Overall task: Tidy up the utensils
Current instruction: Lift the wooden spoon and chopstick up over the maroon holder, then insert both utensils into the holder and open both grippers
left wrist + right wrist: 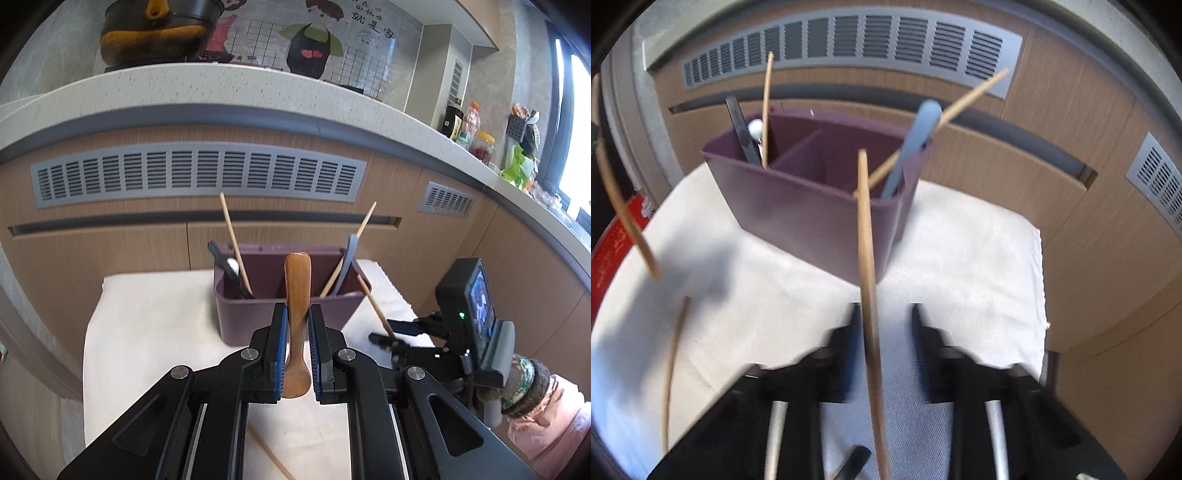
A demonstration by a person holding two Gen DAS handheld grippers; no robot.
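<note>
The left gripper point(297, 321) pinches a wooden spoon point(296, 291), handle toward twelve o'clock. The right gripper point(884, 314) squeezes a chopstick point(867, 236). The purple holder point(798, 206) stands at twelve o'clock. A stick might bump its rim, slip out, or tip it.

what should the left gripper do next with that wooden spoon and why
Probably carry the wooden spoon, clamped in the left gripper, forward over the purple holder and lower it into a compartment. The spoon is short of the rim, and other utensils already stand inside.
</note>
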